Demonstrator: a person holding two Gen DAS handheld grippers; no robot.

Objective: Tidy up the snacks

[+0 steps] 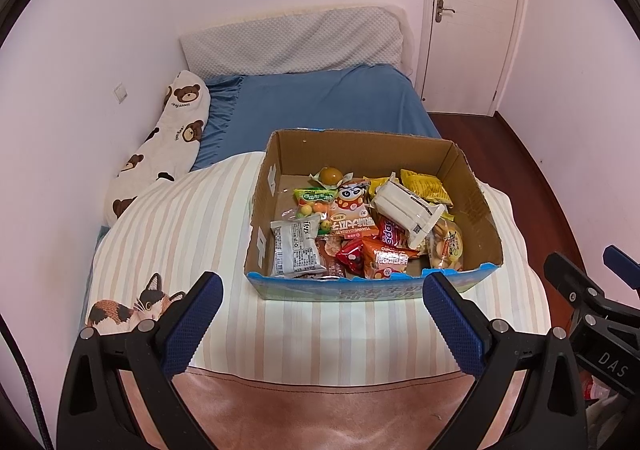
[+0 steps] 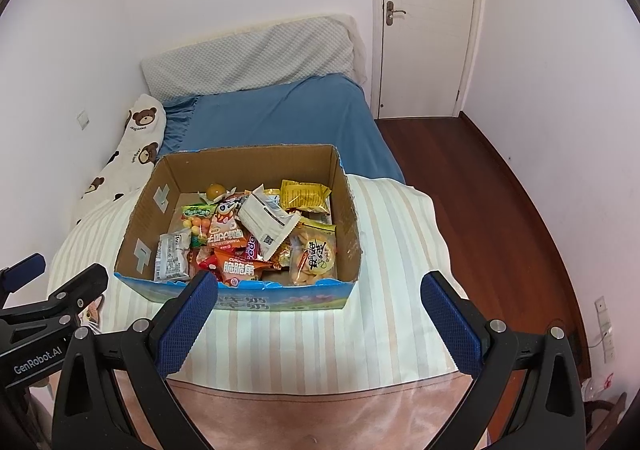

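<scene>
A cardboard box (image 1: 472,186) stands on a striped quilt (image 1: 200,218) at the near end of a bed (image 1: 320,102), and the snacks are all inside it. In the left wrist view the box is at about 1 o'clock from the left gripper (image 1: 322,310). In the right wrist view the same box (image 2: 160,178) is at about 11 o'clock from the right gripper (image 2: 318,310).

Both grippers have their blue fingers spread wide and hold nothing. They hover over the quilt, just before the near wall of the box and apart from it. The two are side by side, each seen at the edge of the other's view.

Inside the box, a grey packet (image 1: 296,248) lies at the near left corner. A yellow bag (image 1: 426,186) is at the far right, and a white packet (image 1: 408,210) leans across the middle. A bag of round biscuits (image 1: 446,246) is at the near right. An orange packet (image 1: 352,216) lies in the centre, with a small bag of coloured balls (image 1: 312,204) at its 9 o'clock. A round orange sweet (image 1: 330,175) sits at the far side of the heap.

A bear pillow (image 1: 164,146) lies along the left wall. A white door (image 1: 472,22) stands shut at 1 o'clock, beyond the bed.
</scene>
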